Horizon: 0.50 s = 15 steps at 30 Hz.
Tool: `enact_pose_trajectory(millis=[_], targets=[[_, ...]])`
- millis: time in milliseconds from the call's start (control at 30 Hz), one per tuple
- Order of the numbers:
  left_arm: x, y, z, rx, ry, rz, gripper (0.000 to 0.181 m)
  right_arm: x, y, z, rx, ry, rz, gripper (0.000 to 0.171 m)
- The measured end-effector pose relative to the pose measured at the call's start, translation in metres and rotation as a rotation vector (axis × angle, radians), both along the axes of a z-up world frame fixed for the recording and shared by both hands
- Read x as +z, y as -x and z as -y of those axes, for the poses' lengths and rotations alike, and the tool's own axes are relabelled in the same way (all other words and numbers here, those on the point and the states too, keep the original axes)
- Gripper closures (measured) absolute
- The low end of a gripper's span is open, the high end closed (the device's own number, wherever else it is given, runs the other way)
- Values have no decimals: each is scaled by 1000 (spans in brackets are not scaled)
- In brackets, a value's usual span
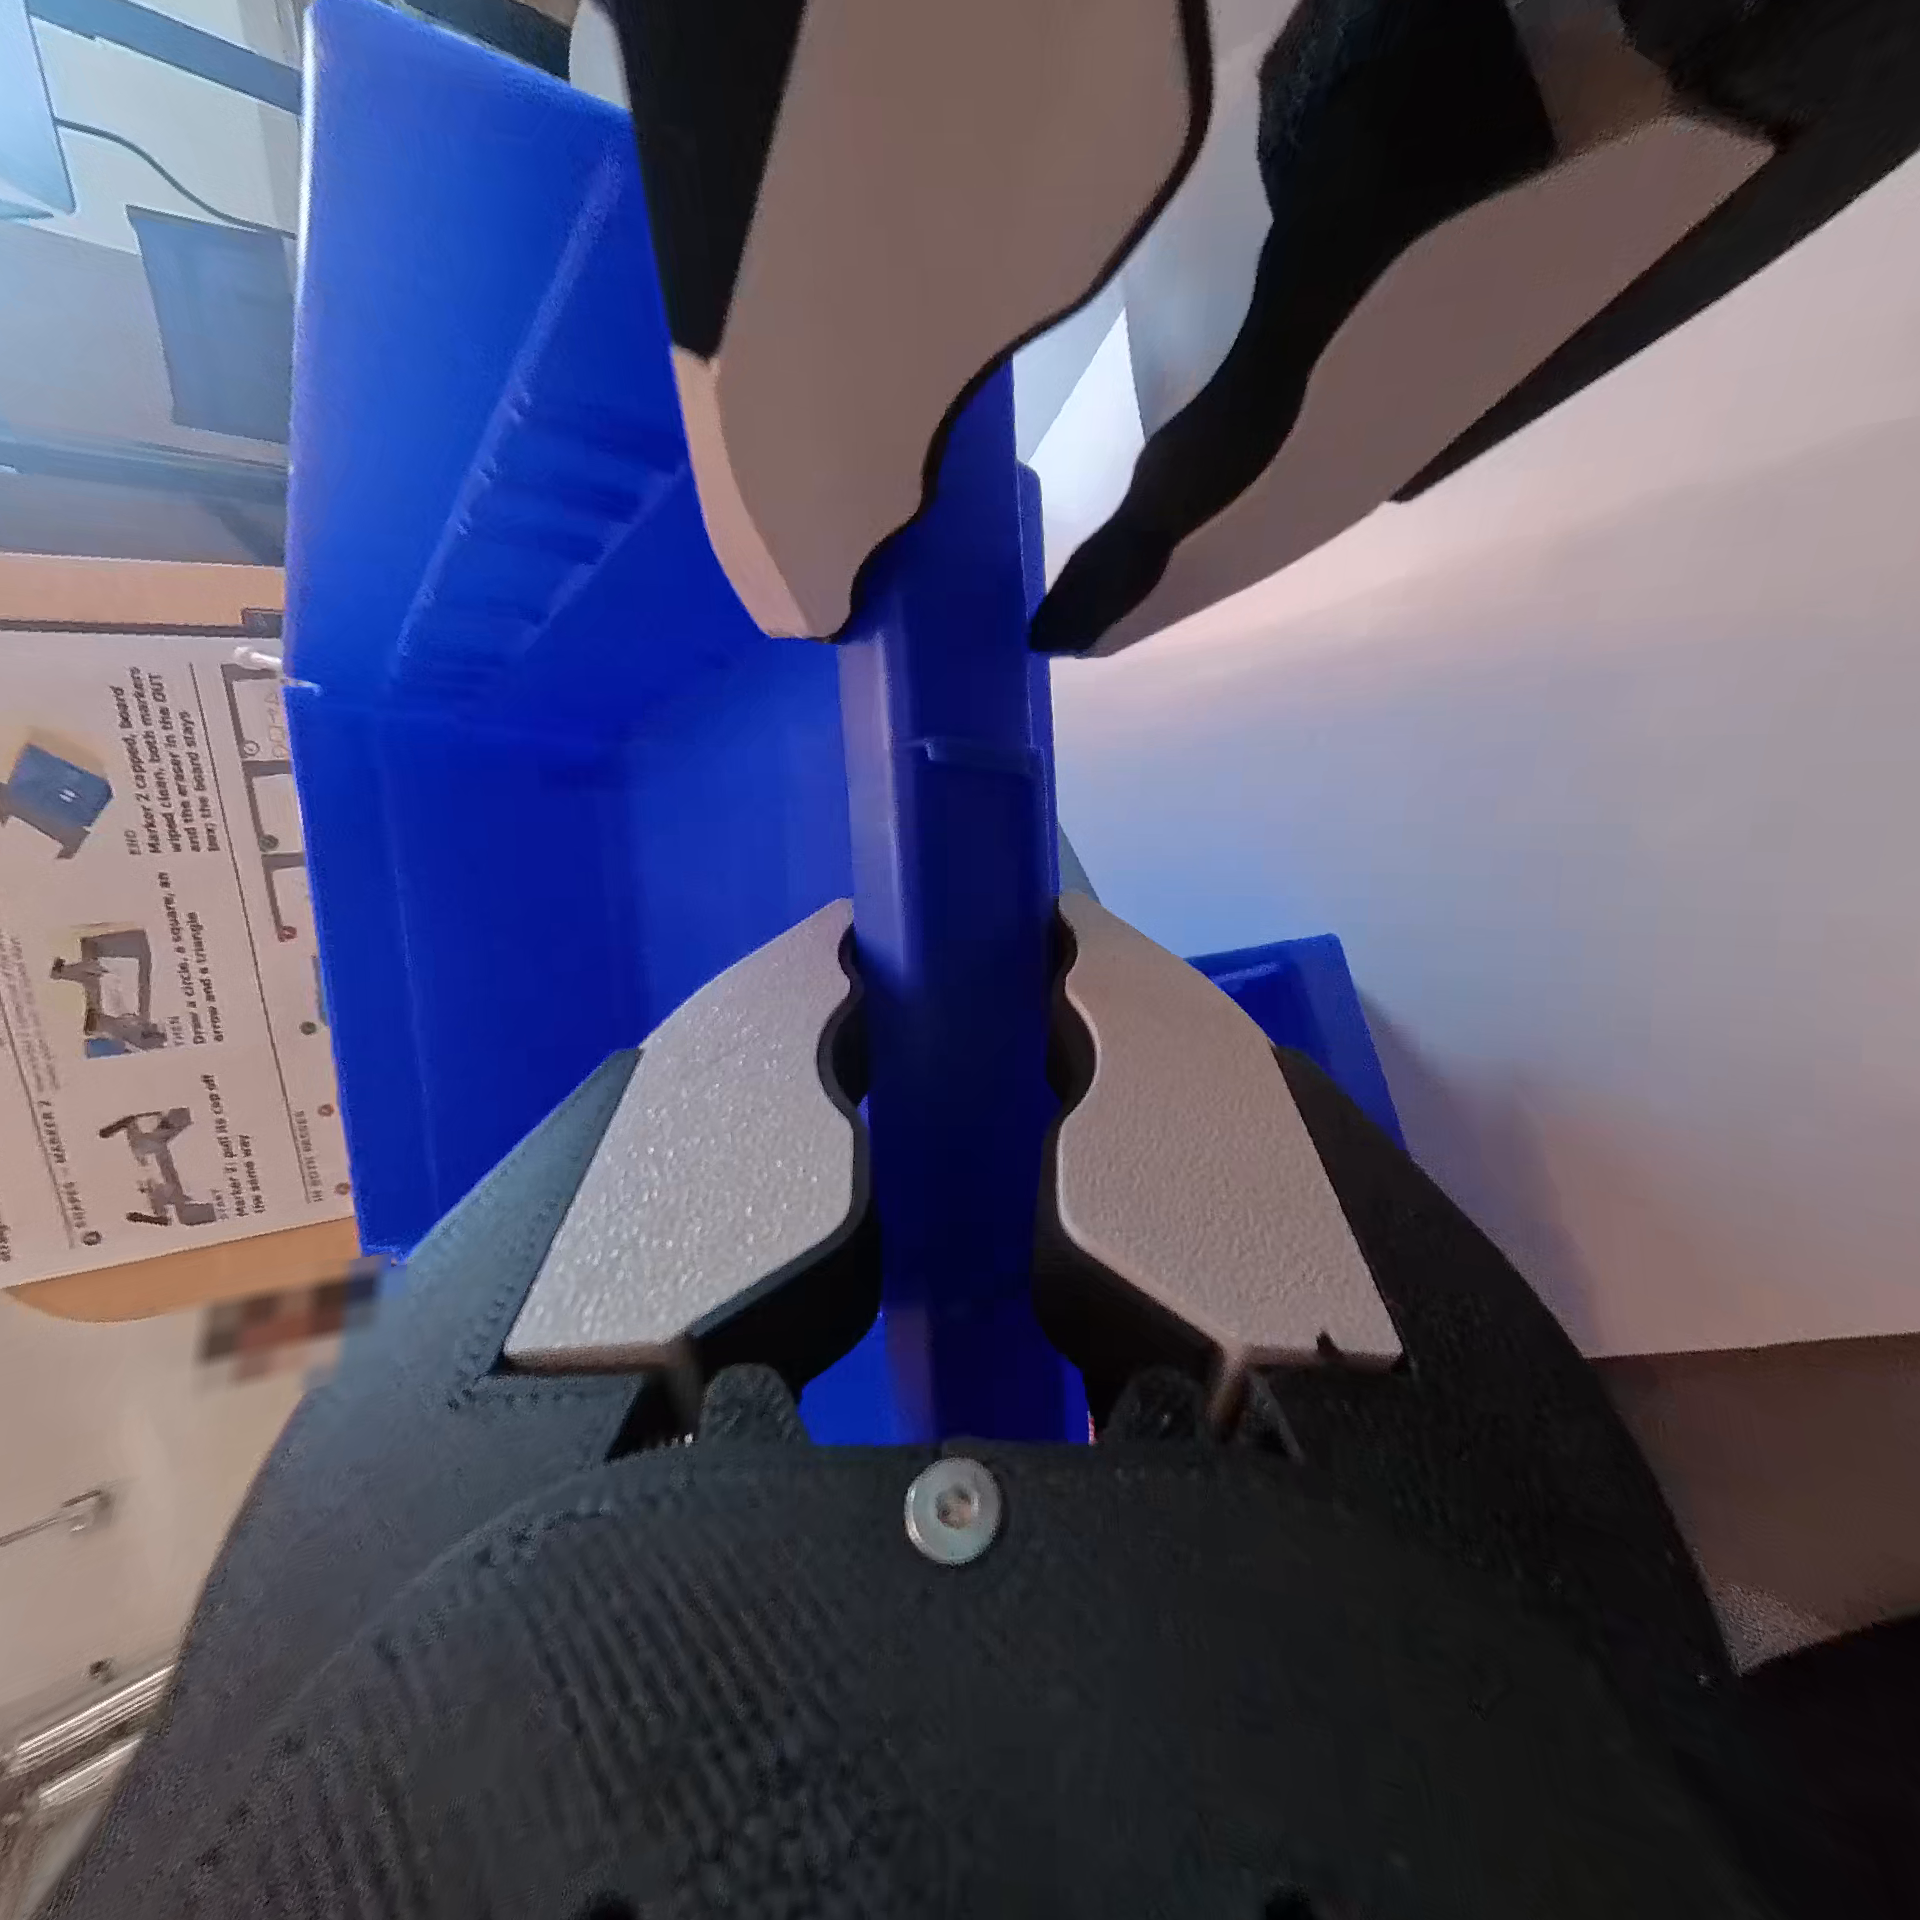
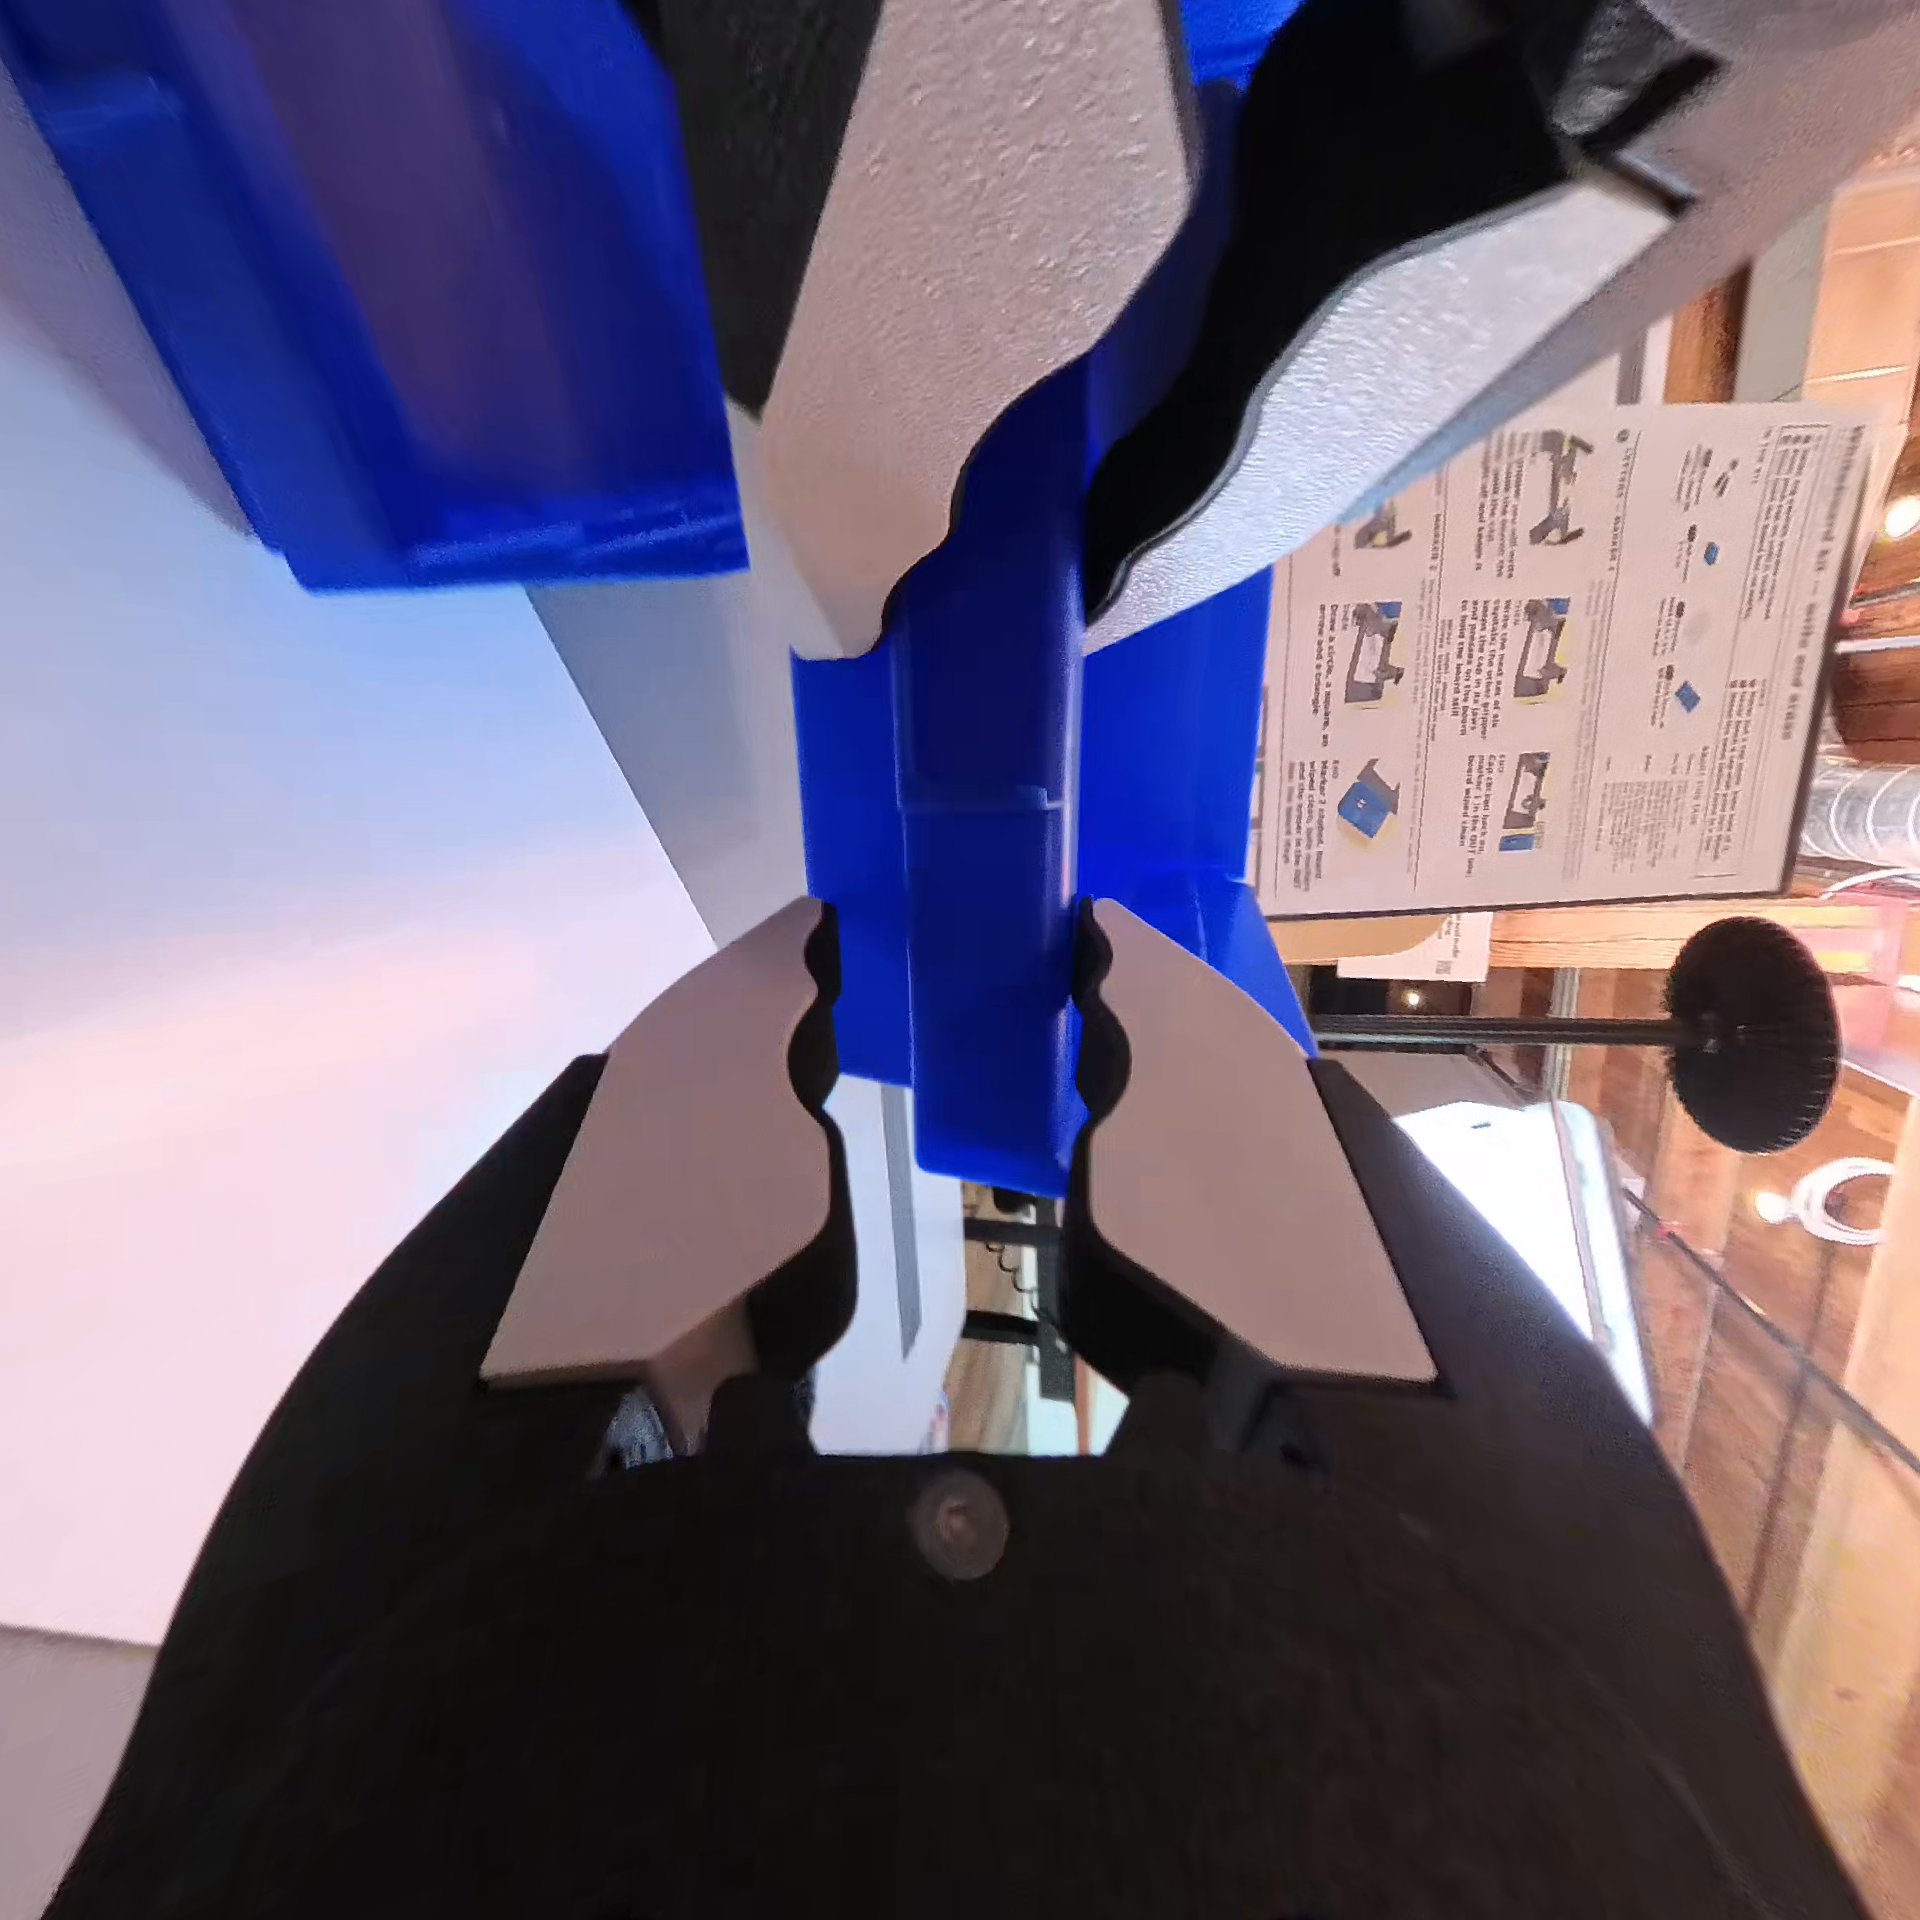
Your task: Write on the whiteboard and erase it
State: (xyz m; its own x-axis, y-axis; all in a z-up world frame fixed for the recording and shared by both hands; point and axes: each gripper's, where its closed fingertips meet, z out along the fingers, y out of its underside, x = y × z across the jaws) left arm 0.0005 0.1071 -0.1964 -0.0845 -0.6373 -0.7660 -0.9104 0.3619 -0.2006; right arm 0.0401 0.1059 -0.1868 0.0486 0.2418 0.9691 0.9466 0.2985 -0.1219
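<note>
Left wrist view: left gripper clenches a smooth blue marker | right gripper grips its far end, seam between | ribbed blue bin left | white board right | grey pebbled pads.

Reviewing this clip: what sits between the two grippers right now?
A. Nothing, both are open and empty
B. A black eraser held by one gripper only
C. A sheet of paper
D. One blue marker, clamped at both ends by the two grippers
D: the left gripper and right gripper each close on an end of the same blue marker.
</note>
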Motion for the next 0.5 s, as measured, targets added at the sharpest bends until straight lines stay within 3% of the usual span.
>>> enact_pose_trajectory(millis=[100,267,400,467,500], targets=[[-2,-10,-3,-12,-24,-26,150,-2,-12,-3,-65,78,34,140],[18,-24,-9,-45,-106,50,147,17,-26,-6,-82,1,53,142],[52,-21,2,-51,-262,188,126,24,-45,-6,-116,15,14,142],[61,-12,20,-84,-348,231,136,27,-63,-5,-137,23,-30,142],[54,-7,28,-89,-291,251,138,28,-74,-4,-150,9,-35,142]])
